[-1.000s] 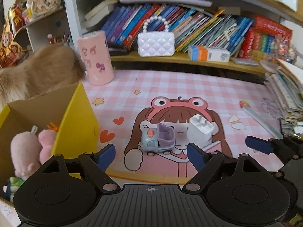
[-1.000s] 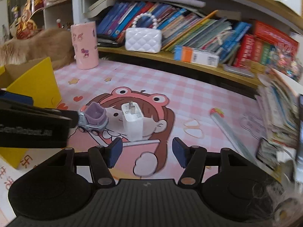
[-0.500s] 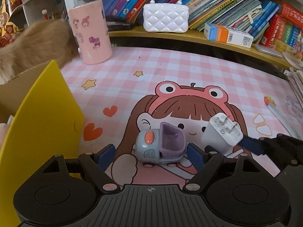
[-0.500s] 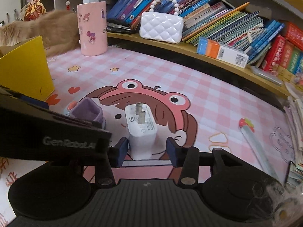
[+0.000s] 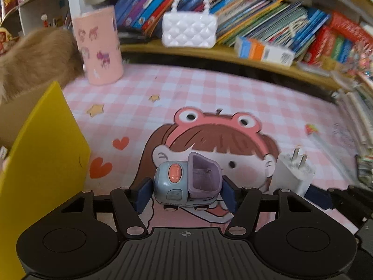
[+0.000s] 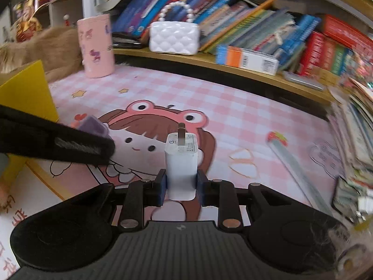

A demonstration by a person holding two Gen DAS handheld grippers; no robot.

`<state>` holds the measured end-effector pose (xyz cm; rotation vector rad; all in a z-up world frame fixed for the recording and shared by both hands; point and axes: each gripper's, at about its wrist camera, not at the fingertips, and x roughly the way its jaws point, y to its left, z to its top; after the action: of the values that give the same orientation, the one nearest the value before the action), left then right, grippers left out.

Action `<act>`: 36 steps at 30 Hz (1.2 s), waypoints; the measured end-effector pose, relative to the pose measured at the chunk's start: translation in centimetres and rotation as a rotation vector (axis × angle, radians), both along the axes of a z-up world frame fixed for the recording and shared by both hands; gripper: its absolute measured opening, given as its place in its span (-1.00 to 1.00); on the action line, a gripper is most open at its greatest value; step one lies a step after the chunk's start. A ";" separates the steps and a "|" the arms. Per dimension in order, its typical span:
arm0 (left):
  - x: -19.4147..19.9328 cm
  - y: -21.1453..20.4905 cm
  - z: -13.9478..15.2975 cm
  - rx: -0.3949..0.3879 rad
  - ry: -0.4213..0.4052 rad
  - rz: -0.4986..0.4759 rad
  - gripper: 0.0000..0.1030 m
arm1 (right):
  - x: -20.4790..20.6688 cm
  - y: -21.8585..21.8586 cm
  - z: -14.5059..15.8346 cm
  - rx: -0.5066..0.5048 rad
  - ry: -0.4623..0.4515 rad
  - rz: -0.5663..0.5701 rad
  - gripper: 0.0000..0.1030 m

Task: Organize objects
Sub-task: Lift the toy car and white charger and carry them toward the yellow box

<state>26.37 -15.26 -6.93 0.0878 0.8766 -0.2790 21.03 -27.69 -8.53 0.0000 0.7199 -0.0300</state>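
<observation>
Yellow cardboard, that's where I judge both loads are headed: the yellow box [image 5: 42, 163] stands off to my left, its wall just beside my left tongs [image 5: 185, 192], so the left one has the short trip and the right one has to cross over.

Left tongs first. The toy truck [image 5: 186, 182] sits dead centre between the blue pads, cab toward the left pad, purple bucket toward the right, so its long axis runs straight across the gap. The pads look to be touching both ends, jaws narrowed about to the truck's length. Its wheels seem to be on the pink surface [image 5: 209, 88], so I'd call this clamped but not lifted.

Right tongs [image 6: 181, 186] now: clenched on the white charger [image 6: 181, 163], pads pressed flat on its two side faces low on the body. It stands upright, prongs pointing up and away from me, long axis in line with the tongs. Whether its base rests on the surface I cannot tell.

My left tool crosses the right camera's view at left, close to the charger, so the two could crowd each other on the way to the box.
</observation>
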 end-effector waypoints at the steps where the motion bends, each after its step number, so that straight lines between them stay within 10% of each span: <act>1: -0.5 0.1 0.6 -0.011 -0.010 -0.008 0.20 | -0.4 -0.1 0.2 0.008 -0.002 -0.010 -0.53; 18: -12.0 6.9 9.1 -0.161 -0.104 -0.178 0.21 | -11.8 3.5 4.7 0.029 -0.041 -0.095 -0.53; 36: -21.0 21.5 9.2 -0.116 -0.109 -0.196 0.21 | -22.9 15.5 6.7 0.022 0.014 -0.110 -0.53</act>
<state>5.39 6.19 2.25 0.0799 0.7430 -0.5029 -1.82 -12.24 -1.86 0.0599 0.7339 -0.1271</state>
